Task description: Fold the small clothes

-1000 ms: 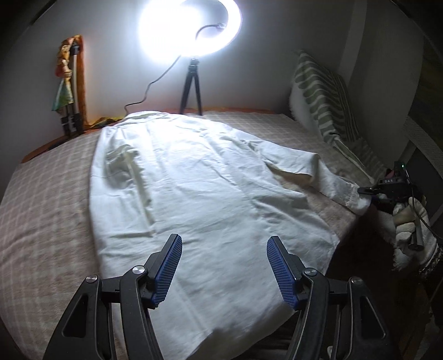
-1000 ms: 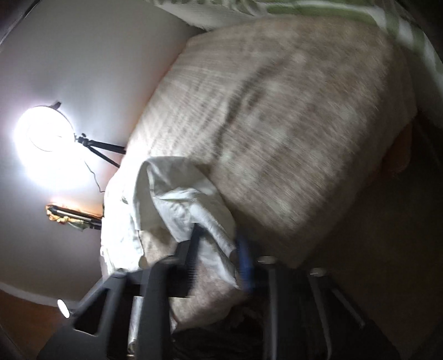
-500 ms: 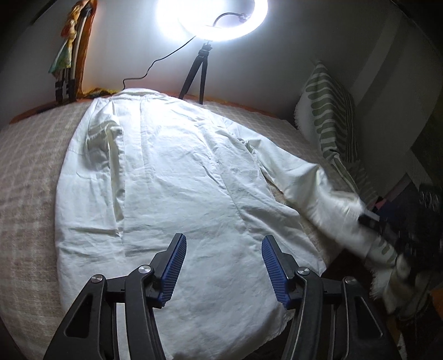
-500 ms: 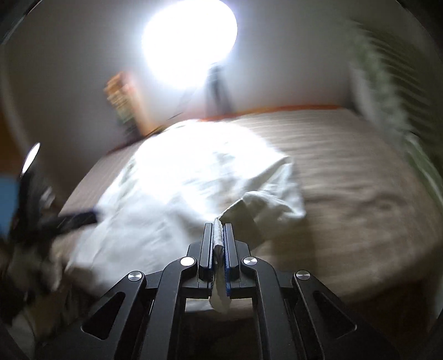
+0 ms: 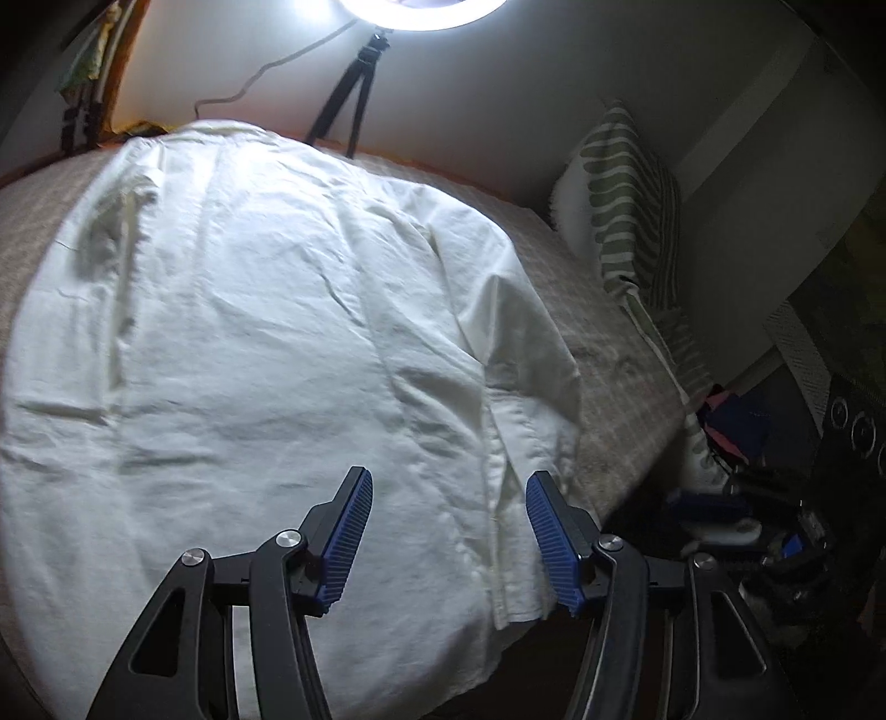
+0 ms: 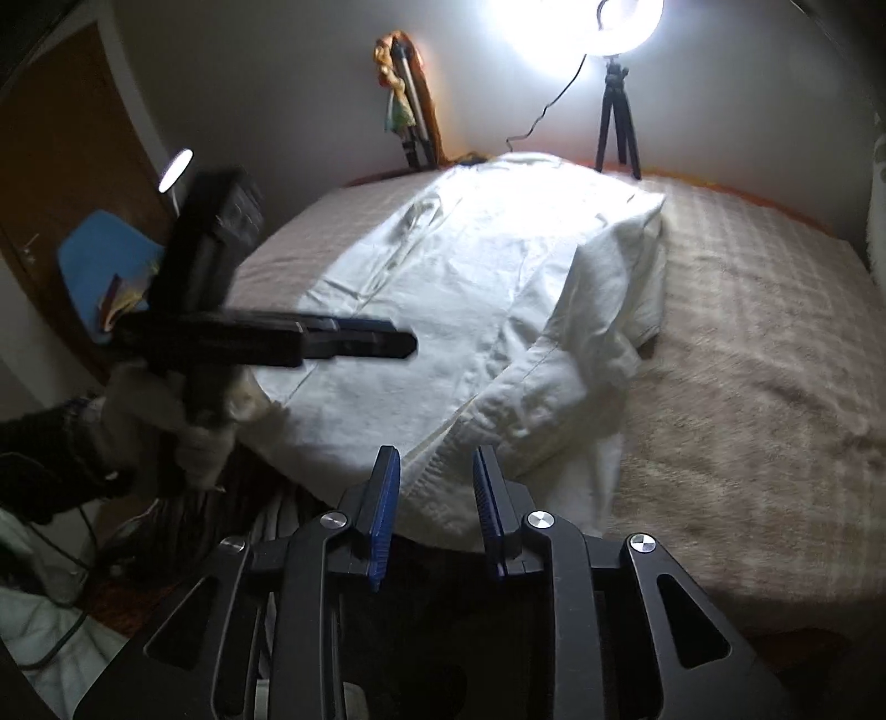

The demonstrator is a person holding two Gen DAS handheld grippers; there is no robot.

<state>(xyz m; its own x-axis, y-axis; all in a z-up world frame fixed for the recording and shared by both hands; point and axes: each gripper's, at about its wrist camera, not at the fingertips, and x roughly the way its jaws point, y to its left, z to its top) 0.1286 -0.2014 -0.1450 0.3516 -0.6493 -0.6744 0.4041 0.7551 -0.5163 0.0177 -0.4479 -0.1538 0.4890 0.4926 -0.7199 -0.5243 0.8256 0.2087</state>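
Observation:
A white shirt (image 5: 266, 332) lies back up on the checked bed (image 5: 620, 376), collar toward the wall. Its right sleeve (image 5: 515, 343) is folded down along the shirt's right side, cuff near the hem. My left gripper (image 5: 448, 473) hovers over the hem, jaws opening with nothing between them. In the right wrist view the same shirt (image 6: 470, 288) shows the folded sleeve (image 6: 581, 354) as a rumpled ridge. My right gripper (image 6: 436, 451) sits just short of the near hem, jaws opening and free of cloth. The left gripper (image 6: 407, 343) appears side on, held by a gloved hand (image 6: 205, 421).
A ring light (image 6: 609, 27) on a small tripod (image 6: 617, 122) stands at the head of the bed. A green striped pillow (image 5: 626, 194) leans at the right wall. A blue chair (image 6: 105, 260) and a door are left of the bed. Dark clutter (image 5: 764, 498) covers the floor on the right.
The right gripper carried the sleeve cuff from the bed's right side onto the shirt and let it go. The left gripper moved in lower over the hem.

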